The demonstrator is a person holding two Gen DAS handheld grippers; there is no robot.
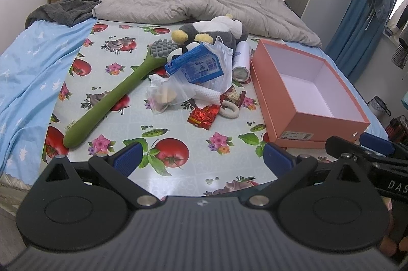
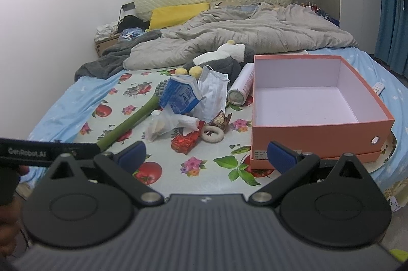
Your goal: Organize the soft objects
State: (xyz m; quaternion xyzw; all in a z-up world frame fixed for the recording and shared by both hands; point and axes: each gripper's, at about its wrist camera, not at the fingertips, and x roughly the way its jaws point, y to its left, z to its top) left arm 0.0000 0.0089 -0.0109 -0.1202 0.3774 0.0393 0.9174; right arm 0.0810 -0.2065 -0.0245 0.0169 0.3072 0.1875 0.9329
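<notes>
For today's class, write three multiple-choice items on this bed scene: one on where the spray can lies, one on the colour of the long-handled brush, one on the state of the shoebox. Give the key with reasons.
1. Where does the spray can lie?
A. inside the box
B. just left of the box
C. on the yellow pillow

2. What colour is the handle of the long brush?
A. green
B. red
C. white

3. What state is the orange shoebox in?
A. lidded
B. open and full
C. open and empty

Key: 1 B, the can rests on the patterned cloth beside the box's left wall. 2 A, the handle is olive green. 3 C, no lid is on it and its white floor is bare.
</notes>
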